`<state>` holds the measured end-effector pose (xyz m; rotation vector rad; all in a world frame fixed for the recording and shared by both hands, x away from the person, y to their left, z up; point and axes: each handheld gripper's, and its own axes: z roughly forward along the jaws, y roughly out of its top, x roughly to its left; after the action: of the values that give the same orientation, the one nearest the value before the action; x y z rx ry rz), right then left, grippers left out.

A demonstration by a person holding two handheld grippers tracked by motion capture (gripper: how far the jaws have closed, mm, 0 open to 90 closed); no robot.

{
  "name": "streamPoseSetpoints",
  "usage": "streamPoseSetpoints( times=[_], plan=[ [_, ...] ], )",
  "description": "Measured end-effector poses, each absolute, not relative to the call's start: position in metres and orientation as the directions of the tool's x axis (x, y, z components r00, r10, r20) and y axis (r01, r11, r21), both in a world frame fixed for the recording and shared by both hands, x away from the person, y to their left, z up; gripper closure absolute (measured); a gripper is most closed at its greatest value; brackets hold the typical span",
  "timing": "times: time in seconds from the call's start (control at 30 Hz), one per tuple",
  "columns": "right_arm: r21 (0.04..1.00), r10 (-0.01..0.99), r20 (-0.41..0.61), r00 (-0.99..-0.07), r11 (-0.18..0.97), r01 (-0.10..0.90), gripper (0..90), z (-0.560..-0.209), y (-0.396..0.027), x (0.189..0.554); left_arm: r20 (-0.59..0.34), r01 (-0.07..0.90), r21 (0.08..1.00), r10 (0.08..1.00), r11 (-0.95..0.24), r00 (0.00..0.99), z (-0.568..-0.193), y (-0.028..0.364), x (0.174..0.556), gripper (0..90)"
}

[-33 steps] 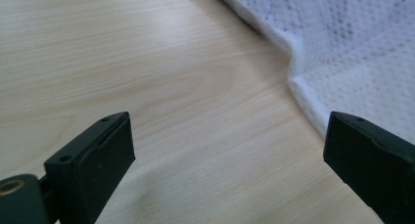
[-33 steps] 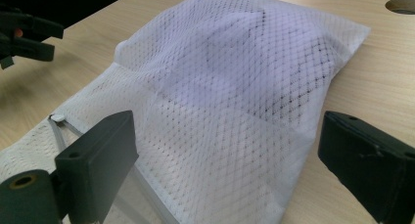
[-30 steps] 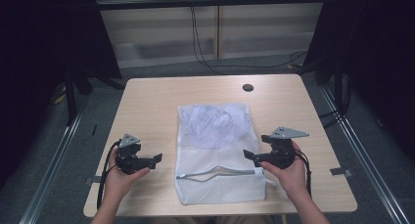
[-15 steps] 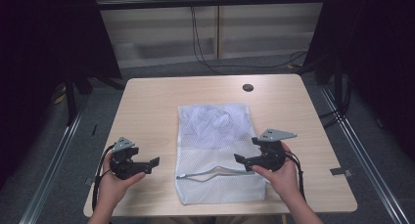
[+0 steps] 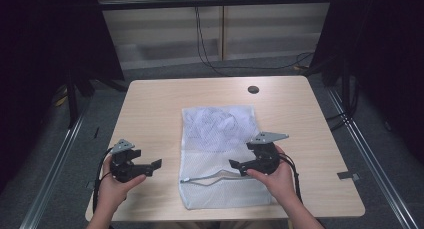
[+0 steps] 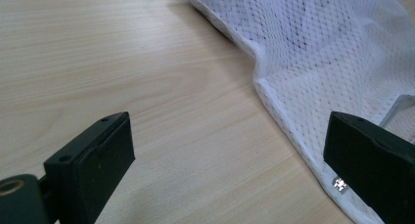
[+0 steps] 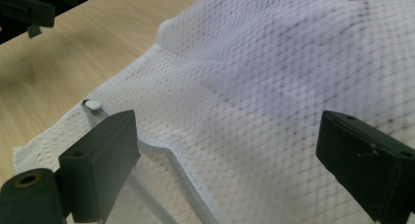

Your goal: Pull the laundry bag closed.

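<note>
Mesh bag [image 5: 222, 154]: laid flat on counter [image 5: 155, 109], zipper [image 5: 210, 178] part open at 6 o'clock.
Left gripper [image 5: 156, 165]: jaws apart, nothing held, at bag's 9 o'clock.
Right gripper [image 5: 235, 165]: jaws apart over zipper, nothing gripped.
Progress: judged barely begun; grasping left.

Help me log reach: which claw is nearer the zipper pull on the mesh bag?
Left. The left claw hovers just beside the zipper pull, off the mesh bag; the right claw is over the bag, farther along.

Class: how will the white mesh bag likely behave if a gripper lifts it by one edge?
The mesh bag is thin netting lying rumpled, so it will probably droop and fold. A bulge of contents at its far end may sag downward.
</note>
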<state>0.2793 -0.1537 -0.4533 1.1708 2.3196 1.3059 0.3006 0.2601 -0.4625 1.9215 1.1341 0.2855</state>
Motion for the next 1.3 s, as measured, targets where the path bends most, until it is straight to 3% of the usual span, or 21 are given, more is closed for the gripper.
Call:
streamPoseSetpoints(
  times=[0.43, 0.93, 1.3],
  plan=[
    [0.802, 0.679, 0.19, -0.709, 0.309, 0.511, 14.2, -0.45, -0.114, 0.274, -0.223, 0.595, 0.78, 0.802, -0.194, 0.554, -0.458, 0.263, 0.292, 5.0],
    [0.782, 0.63, 0.244, -0.737, 0.321, 0.534, 26.6, -0.456, -0.089, 0.278, -0.207, 0.594, 0.773, 0.798, -0.221, 0.566, -0.459, 0.264, 0.288, 5.3],
    [0.764, 0.607, 0.284, -0.742, 0.325, 0.558, 29.8, -0.461, -0.076, 0.279, -0.206, 0.593, 0.775, 0.799, -0.219, 0.565, -0.46, 0.265, 0.289, 5.5]
  ],
)
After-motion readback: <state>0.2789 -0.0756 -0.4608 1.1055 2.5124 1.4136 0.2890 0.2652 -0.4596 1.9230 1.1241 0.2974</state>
